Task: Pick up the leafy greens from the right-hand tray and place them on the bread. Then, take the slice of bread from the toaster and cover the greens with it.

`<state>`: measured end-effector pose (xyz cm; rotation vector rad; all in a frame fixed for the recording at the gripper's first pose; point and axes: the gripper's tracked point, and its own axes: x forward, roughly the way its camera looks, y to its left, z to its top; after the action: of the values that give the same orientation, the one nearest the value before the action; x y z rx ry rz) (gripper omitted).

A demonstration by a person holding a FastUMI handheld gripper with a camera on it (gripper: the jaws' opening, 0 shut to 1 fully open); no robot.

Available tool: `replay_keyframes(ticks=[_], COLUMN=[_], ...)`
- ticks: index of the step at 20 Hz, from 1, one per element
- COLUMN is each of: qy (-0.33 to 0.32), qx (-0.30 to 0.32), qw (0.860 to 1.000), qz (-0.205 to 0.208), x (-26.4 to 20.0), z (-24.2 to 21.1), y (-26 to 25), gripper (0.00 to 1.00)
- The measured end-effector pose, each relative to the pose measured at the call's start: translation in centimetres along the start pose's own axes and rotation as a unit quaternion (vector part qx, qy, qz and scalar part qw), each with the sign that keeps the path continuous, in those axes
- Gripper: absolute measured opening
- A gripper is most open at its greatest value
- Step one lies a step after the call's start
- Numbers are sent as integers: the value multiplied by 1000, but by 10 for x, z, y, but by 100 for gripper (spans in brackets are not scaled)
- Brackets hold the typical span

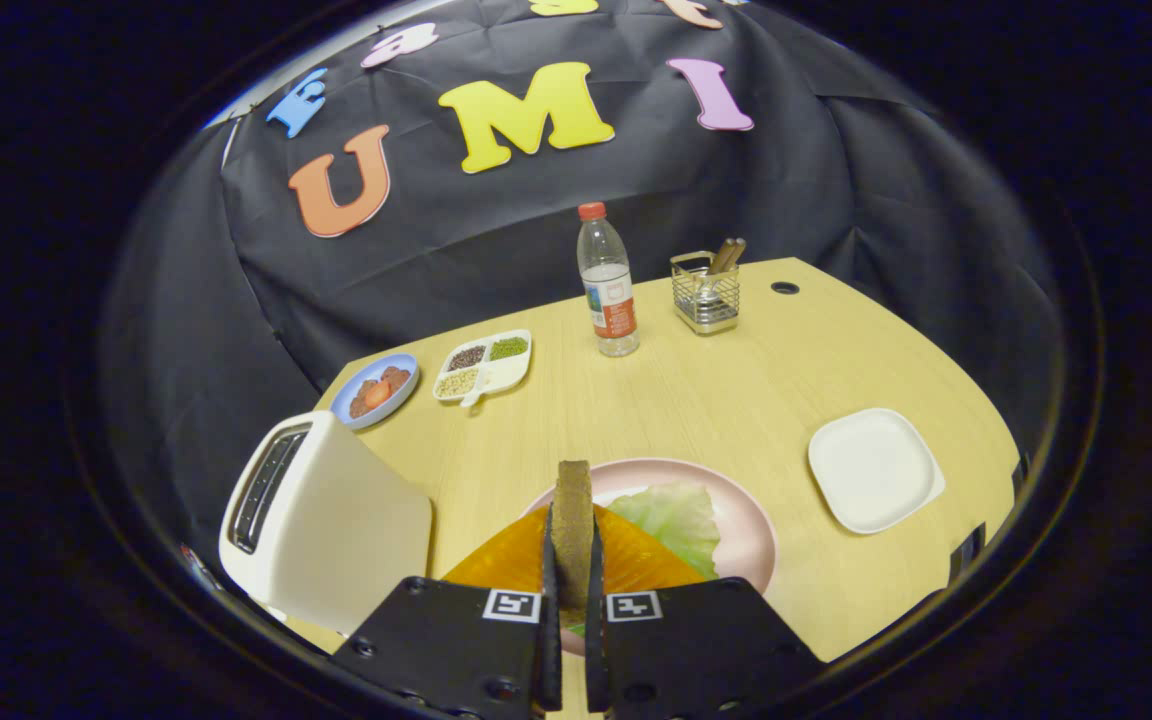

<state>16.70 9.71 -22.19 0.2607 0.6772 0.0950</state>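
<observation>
Clamped edge-on between the gripper's (572,590) fingers, the slice of bread (573,525) stood upright over the pink plate (751,530), where the leafy greens (676,520) lay on an orange base. Released while upright, it could topple off-centre or drag the greens aside, leaving them uncovered.
</observation>
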Motion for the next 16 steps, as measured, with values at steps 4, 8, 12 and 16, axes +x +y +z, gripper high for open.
replay_keyframes(ticks=[4,8,12,16], qy=[-10,-32,-34,-33], qx=[-33,-105,-141,-141], qw=[999,994,988,988], qz=[-7,-26,-43,-46], x=[6,12,23,27], z=[-3,-10,-25,-34], y=[-17,-36,-51,-60], gripper=[9,14,20,27])
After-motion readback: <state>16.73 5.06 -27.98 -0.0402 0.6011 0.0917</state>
